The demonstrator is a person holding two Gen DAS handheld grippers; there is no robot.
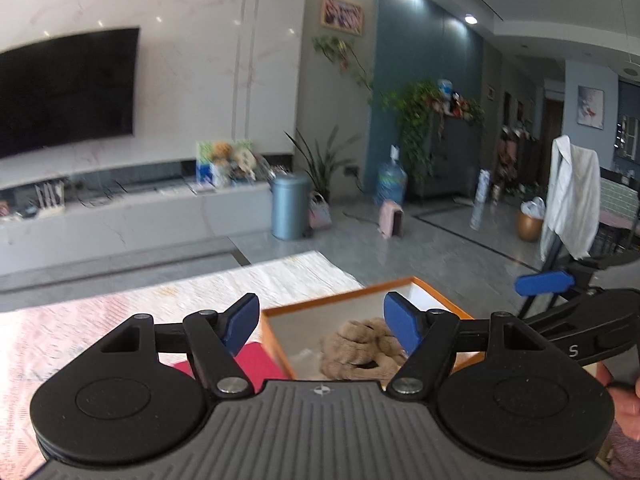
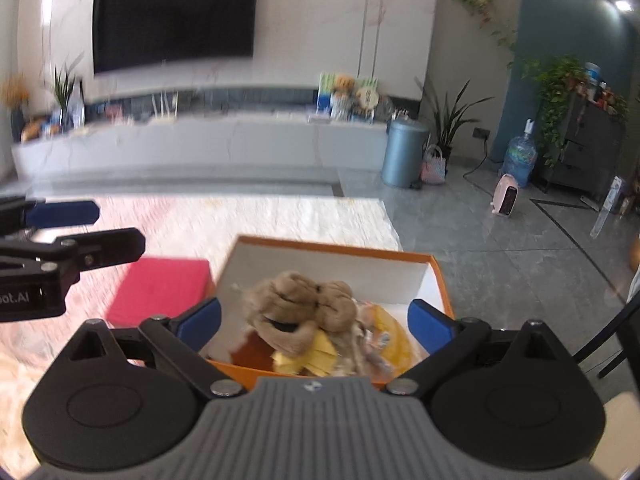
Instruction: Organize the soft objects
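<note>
Tools, left (image 1: 320,326) and right (image 2: 316,326), wide open, empty, above orange box (image 2: 340,250).

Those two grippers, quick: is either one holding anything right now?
Left gripper: open, holding nothing.
Right gripper: open, holding nothing; the brown soft toy lies in the orange box.

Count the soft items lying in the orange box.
4 that I can make out: a brown knitted bundle on top, a yellow cloth at the right, a pale yellow piece and a dark red one beneath. More may be hidden underneath.
</note>
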